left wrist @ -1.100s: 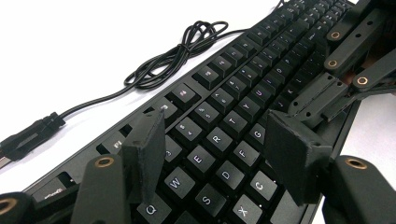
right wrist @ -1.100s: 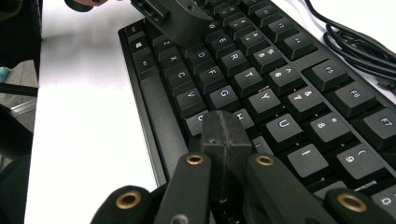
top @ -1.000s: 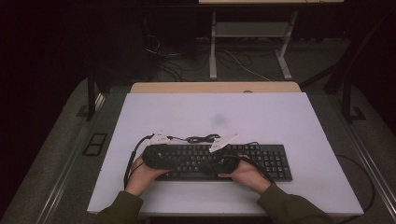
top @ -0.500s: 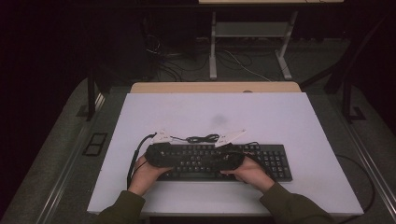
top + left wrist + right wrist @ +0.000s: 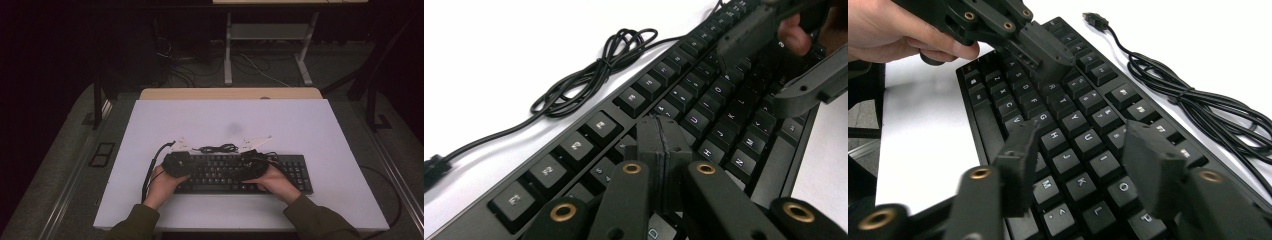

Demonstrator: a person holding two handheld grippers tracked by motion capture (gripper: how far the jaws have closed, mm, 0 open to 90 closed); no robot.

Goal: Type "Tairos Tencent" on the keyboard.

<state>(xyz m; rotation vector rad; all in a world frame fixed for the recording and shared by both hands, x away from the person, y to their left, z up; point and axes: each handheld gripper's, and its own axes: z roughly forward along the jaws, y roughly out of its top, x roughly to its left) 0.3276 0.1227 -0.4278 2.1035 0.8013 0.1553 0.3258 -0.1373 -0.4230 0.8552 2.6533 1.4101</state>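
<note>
While the keyboard [image 5: 235, 172] lies at the table's [image 5: 310, 125] near edge, we're mid-typing: our left gripper [image 5: 659, 137], jaws just closed with nothing between, presses keys; our right gripper [image 5: 1083, 150], jaws just parted and holding nothing, hovers above.

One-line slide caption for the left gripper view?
Shut left hand-held gripper poised over black keyboard, coiled cable beside it.

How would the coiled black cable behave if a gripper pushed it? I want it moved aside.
The cable looks thin and loosely looped, so it would probably flop and bunch rather than slide as one piece. Its far end joins the keyboard, so pushing may tug there. Probably light.
</note>
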